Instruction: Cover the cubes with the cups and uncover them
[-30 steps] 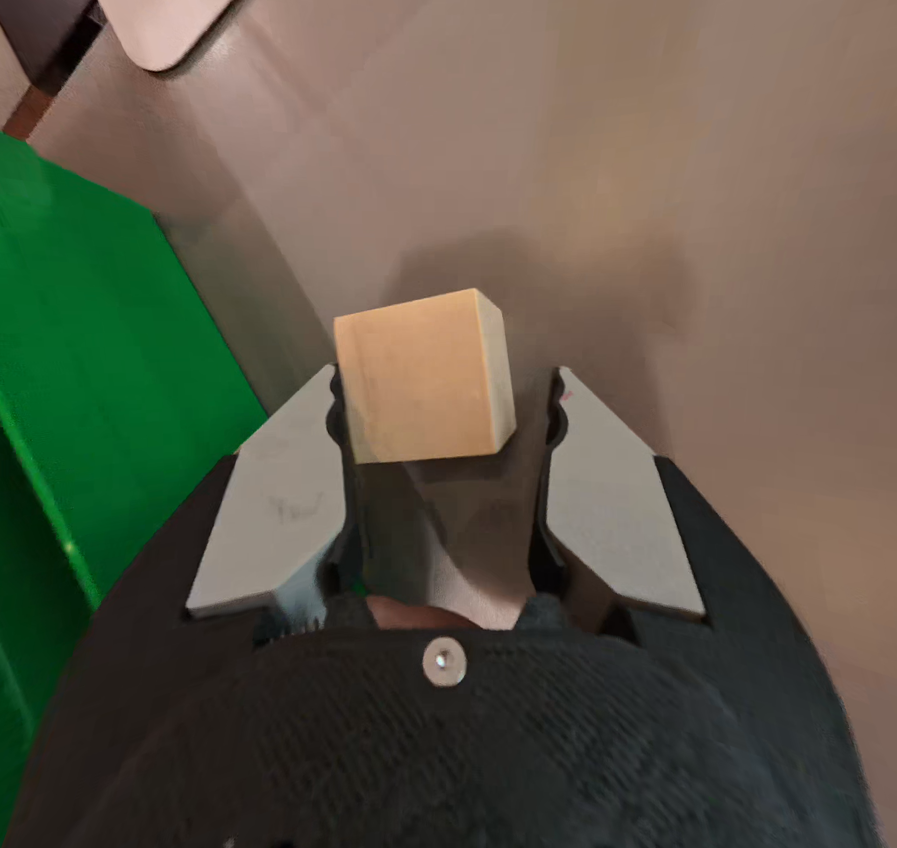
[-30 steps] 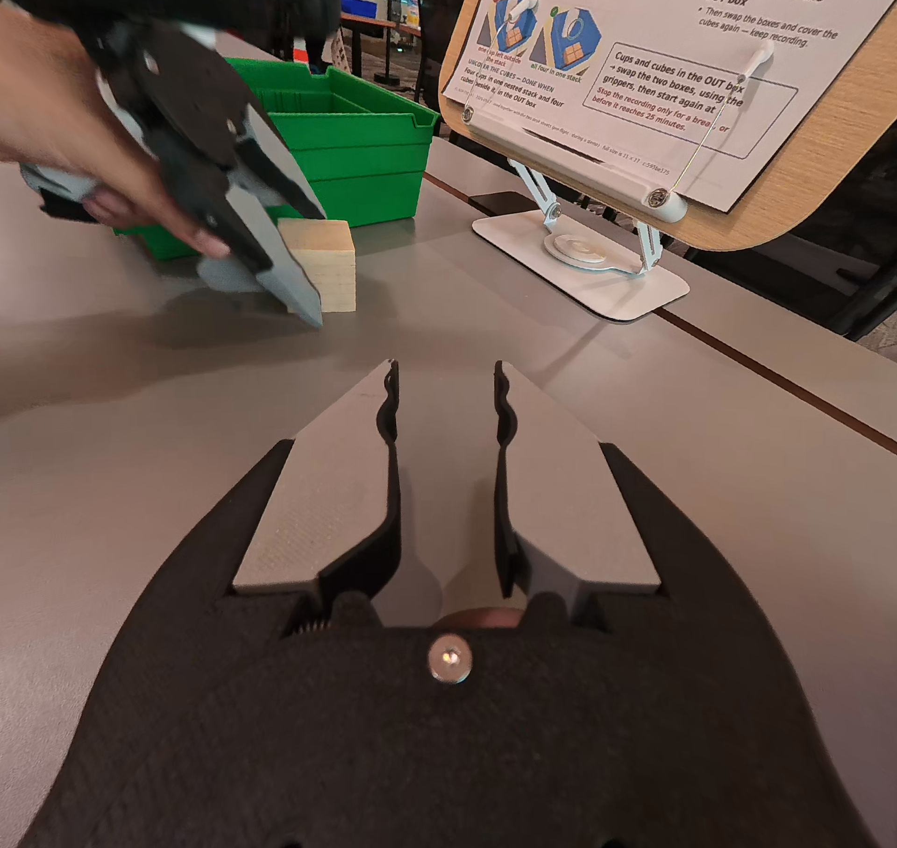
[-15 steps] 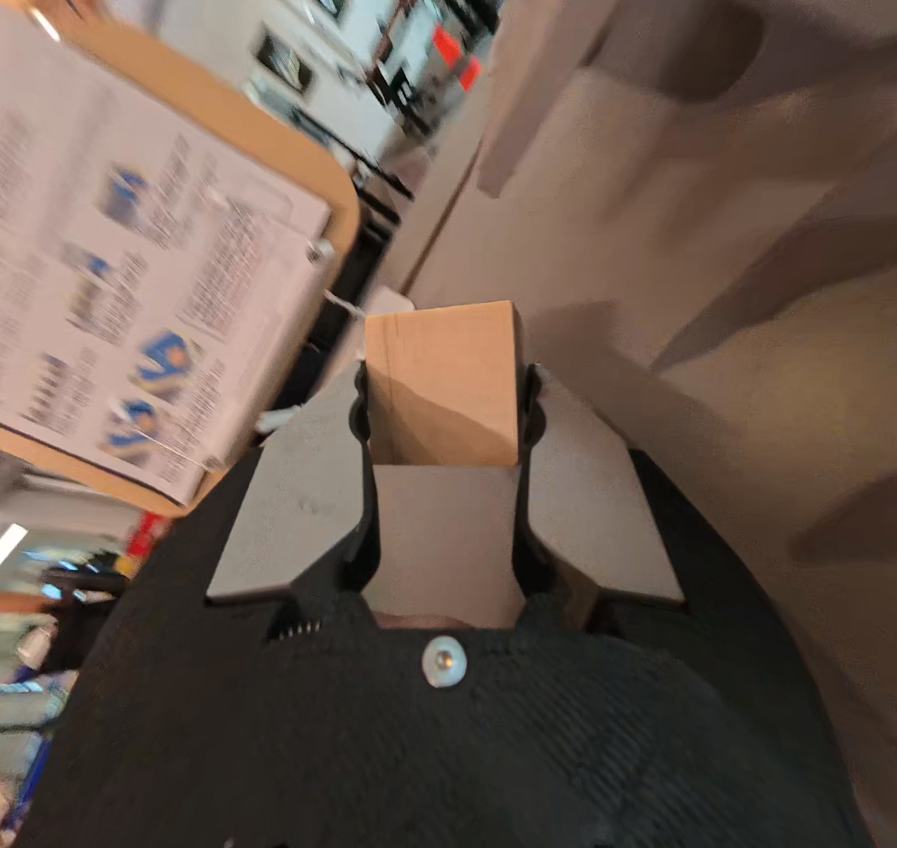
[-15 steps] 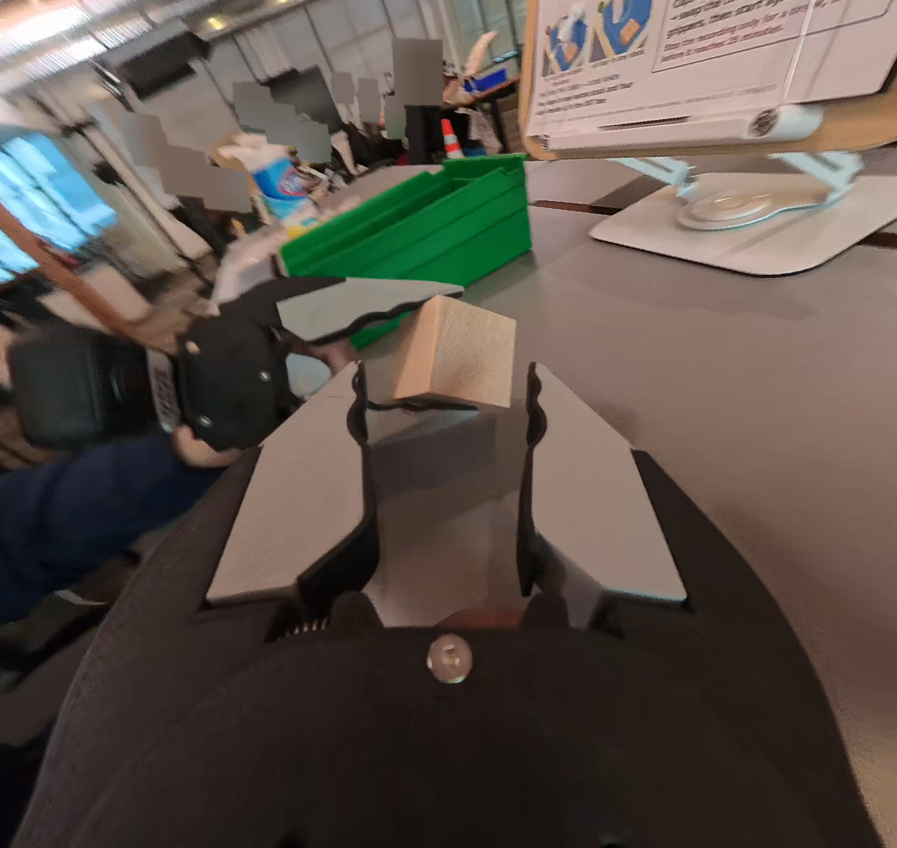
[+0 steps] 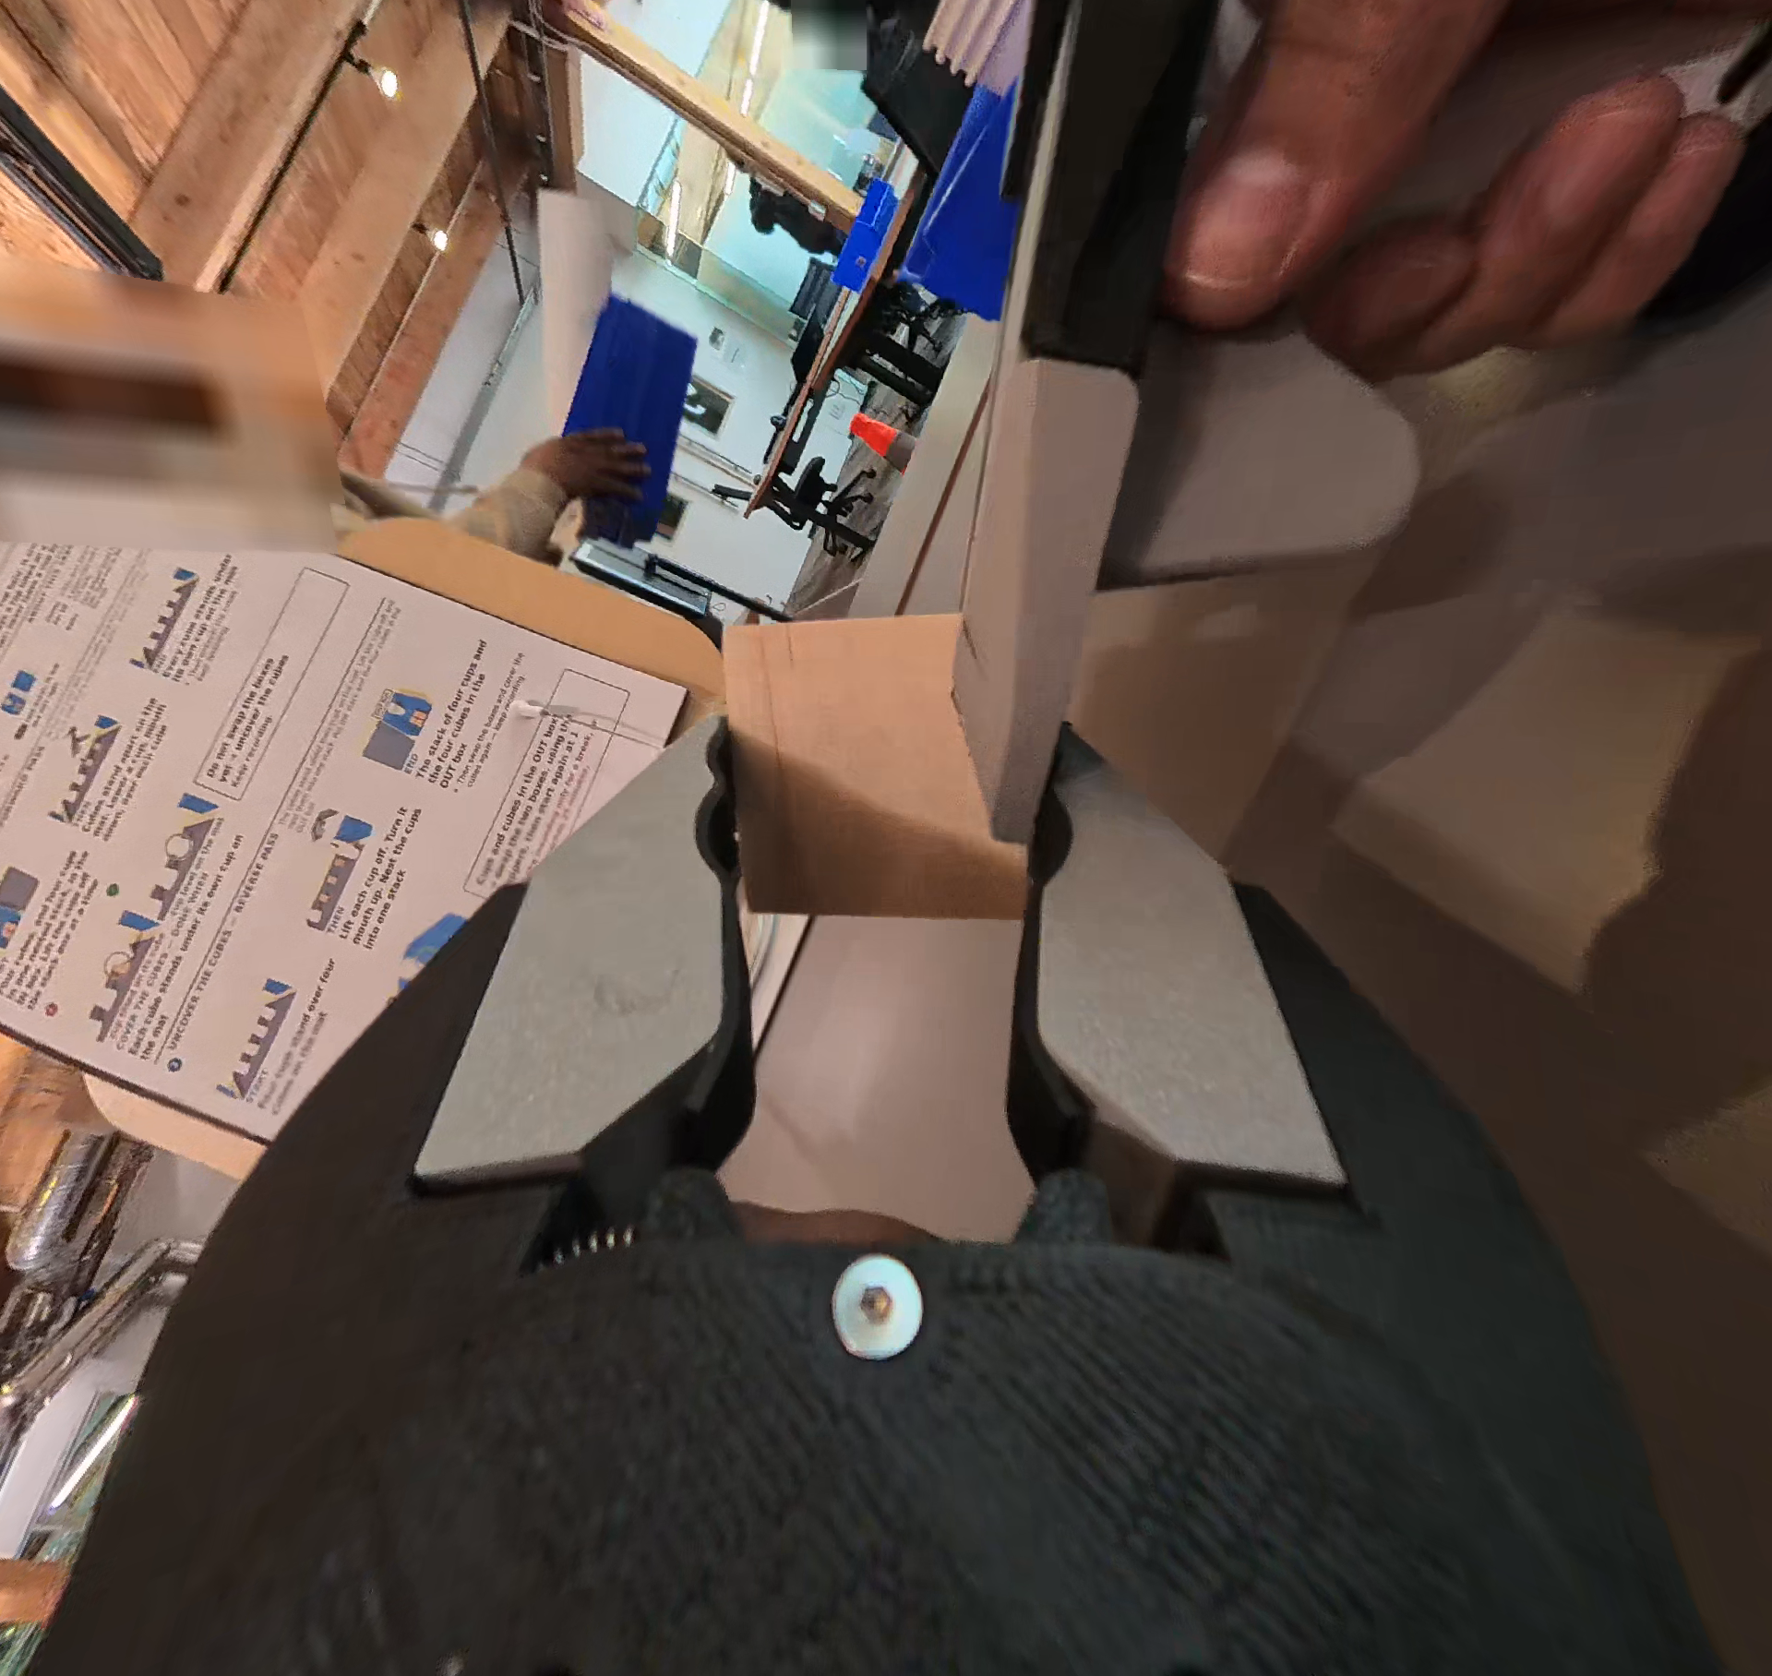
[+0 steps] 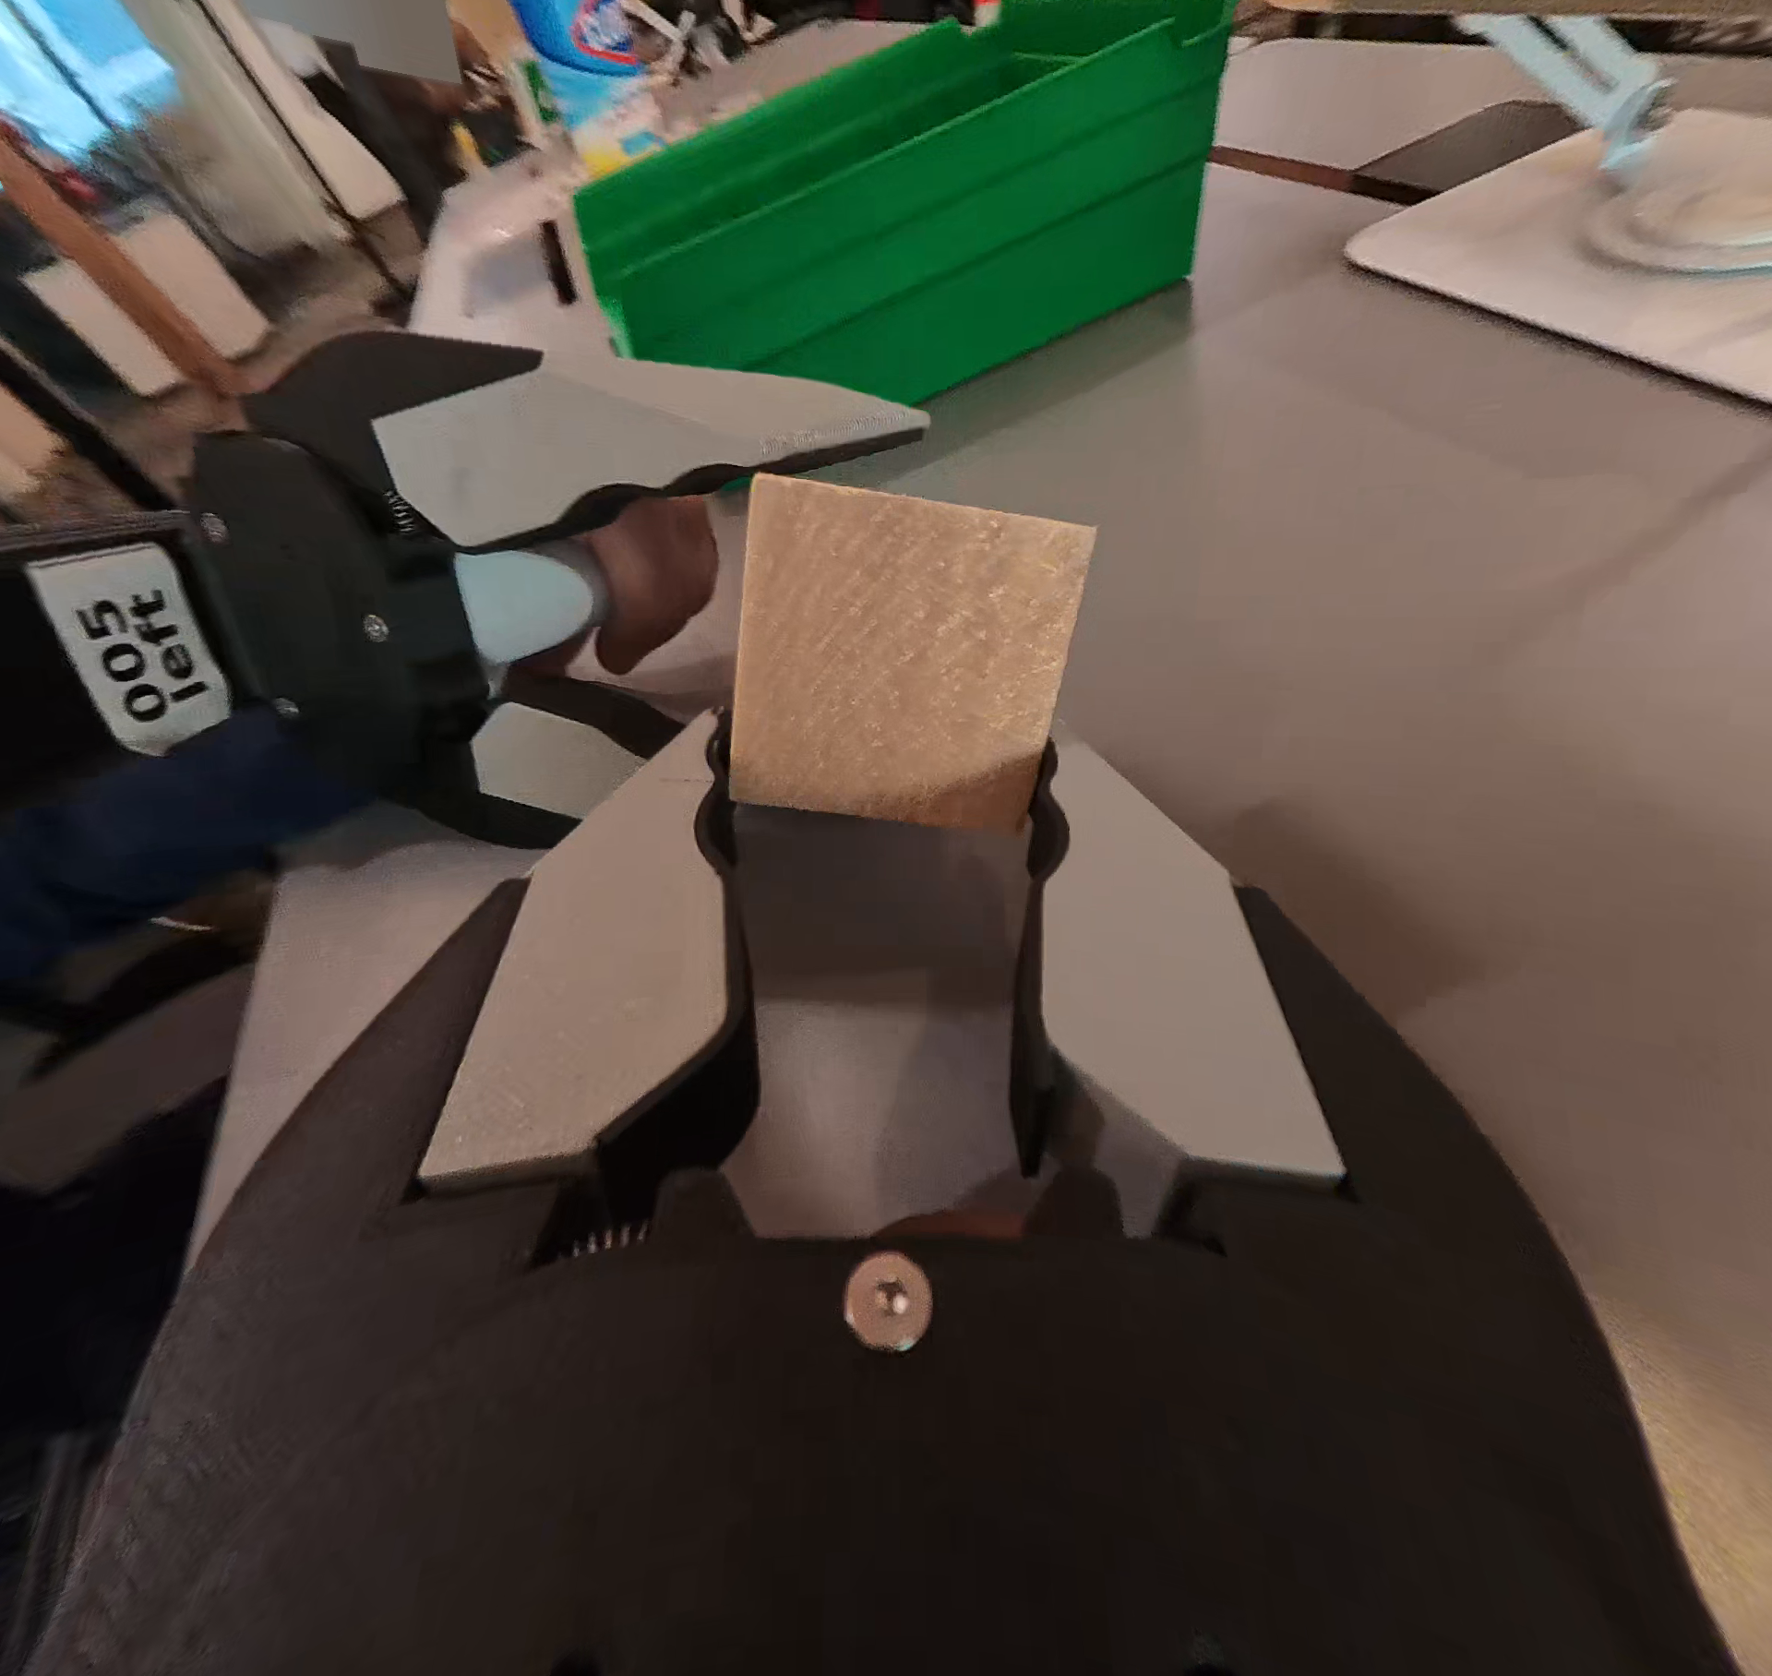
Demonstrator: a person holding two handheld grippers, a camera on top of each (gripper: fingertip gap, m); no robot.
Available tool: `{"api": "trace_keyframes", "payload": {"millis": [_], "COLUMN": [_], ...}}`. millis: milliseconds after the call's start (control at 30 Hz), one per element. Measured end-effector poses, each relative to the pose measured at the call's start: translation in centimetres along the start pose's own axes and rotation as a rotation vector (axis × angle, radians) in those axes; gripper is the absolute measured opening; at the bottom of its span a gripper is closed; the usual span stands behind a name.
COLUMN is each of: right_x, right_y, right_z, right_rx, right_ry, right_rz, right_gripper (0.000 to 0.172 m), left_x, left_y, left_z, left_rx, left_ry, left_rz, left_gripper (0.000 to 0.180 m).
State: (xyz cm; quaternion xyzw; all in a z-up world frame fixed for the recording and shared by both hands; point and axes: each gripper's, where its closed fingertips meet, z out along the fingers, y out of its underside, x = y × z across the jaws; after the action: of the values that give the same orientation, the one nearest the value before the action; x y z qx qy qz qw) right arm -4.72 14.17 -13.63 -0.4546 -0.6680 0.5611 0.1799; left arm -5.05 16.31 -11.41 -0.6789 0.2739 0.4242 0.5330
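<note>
A bare wooden cube (image 5: 844,767) is held in the air above the grey table (image 6: 1342,575). In the left wrist view my left gripper (image 5: 882,796) is shut on it, with one fingertip against each side. A grey finger (image 5: 1036,575) of the right gripper lies along the cube's right face. In the right wrist view my right gripper (image 6: 880,796) is shut on the same cube (image 6: 911,652), with both pads on its sides. The left gripper's upper finger (image 6: 652,441) reaches over the cube's top from the left, and its lower finger is hidden. No cup is in view.
A green bin (image 6: 911,220) stands on the table behind the cube. An instruction board (image 5: 288,815) on a white stand (image 6: 1582,288) is at the right rear. A hand (image 5: 1390,144) holds the right gripper close above the cube.
My left gripper closed on the cube, lifted it off the table and turned it. My right gripper opened, moved up to the cube and closed on it.
</note>
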Motion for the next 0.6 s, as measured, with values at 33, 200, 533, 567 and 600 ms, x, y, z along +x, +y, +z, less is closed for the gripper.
{"api": "trace_keyframes", "payload": {"millis": [33,200,533,567,600], "right_x": [0.3,2.2,2.6,2.7,2.9], "right_y": [0.1,-0.8,-7.0,-7.1,-7.2], "right_z": [-0.1,-0.9,-13.3,-15.1,-17.1], "right_rx": [-0.006,0.032,0.331,0.317,0.303], "right_ry": [0.041,0.24,0.629,0.659,0.695], "right_rz": [-0.018,-0.107,-0.243,-0.243,-0.242], "right_gripper": [0.058,0.058,0.056,0.057,0.057], "left_x": [0.1,-0.1,-4.1,-4.1,-4.1], "left_y": [0.2,1.2,11.0,11.5,11.8], "left_z": [0.1,0.4,-0.3,-0.3,-0.2], "left_rx": [0.001,-0.014,-0.313,-0.33,-0.346], "left_ry": [-0.007,-0.007,-0.1,-0.097,-0.097], "left_rz": [-0.007,-0.107,-0.401,-0.411,-0.408], "left_gripper": [0.06,0.055,0.0,0.0,0.0]}}
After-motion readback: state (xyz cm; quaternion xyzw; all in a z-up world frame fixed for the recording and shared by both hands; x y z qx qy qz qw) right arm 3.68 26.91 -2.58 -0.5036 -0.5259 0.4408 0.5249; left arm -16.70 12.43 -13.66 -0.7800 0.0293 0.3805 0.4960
